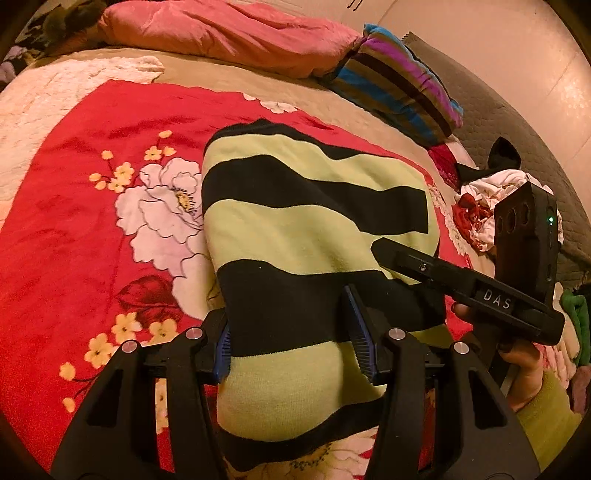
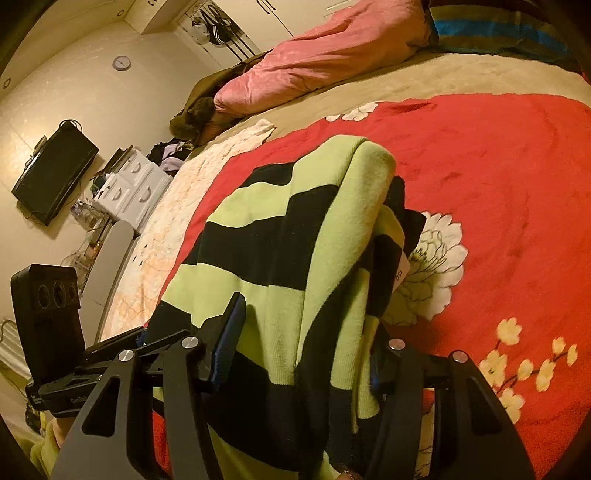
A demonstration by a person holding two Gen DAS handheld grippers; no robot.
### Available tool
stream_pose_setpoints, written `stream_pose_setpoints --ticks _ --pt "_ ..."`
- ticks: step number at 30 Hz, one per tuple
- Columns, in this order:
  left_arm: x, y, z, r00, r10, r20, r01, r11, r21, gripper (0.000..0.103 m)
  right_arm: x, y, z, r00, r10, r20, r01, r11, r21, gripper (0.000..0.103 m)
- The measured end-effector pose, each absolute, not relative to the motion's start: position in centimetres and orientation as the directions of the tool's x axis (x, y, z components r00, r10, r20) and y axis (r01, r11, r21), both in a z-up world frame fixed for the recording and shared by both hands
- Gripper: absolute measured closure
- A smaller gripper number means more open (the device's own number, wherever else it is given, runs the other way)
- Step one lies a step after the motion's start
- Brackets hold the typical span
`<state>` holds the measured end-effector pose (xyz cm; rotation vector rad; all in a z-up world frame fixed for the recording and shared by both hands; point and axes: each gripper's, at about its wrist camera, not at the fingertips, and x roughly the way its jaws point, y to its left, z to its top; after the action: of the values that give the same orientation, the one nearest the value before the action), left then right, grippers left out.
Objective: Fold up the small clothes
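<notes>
A lime-green and black striped knit garment [image 1: 295,221] lies folded lengthwise on the red floral bedspread [image 1: 85,229]. Its near end is raised in both grippers. My left gripper [image 1: 291,343] has the cloth filling the gap between its blue pads and is shut on it. To the right, my right gripper [image 1: 384,254] reaches into the same end, held by a hand in a green sleeve. In the right wrist view the garment [image 2: 277,240] hangs bunched through my right gripper [image 2: 299,358]. The cloth hides the right pad. A white size label [image 2: 400,271] shows at the fold.
A pink pillow [image 1: 229,33] and a striped pillow [image 1: 399,85] lie at the head of the bed. A heap of other clothes [image 1: 484,199] sits at the right edge. Beyond the bed's left side are a wall TV [image 2: 55,177] and white drawers [image 2: 129,184].
</notes>
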<state>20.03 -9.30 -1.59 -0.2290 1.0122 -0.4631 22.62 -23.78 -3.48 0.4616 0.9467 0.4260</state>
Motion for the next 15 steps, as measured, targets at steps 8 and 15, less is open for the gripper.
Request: stream_pose_setpoints --ticks 8,15 --pt "19.2 -8.2 -2.2 0.452 -0.460 -0.764 0.253 0.888 -0.385 0.060 22.3 -21.9 -4.0 0.518 0.513 -0.685 -0.146 0.842 0.520 0.050" --pt "18.9 -7.2 -3.1 0.445 -0.460 -0.768 0.236 0.888 -0.394 0.060 21.9 -20.7 -4.6 0.504 0.486 -0.714 -0.148 0.863 0.483 0.050"
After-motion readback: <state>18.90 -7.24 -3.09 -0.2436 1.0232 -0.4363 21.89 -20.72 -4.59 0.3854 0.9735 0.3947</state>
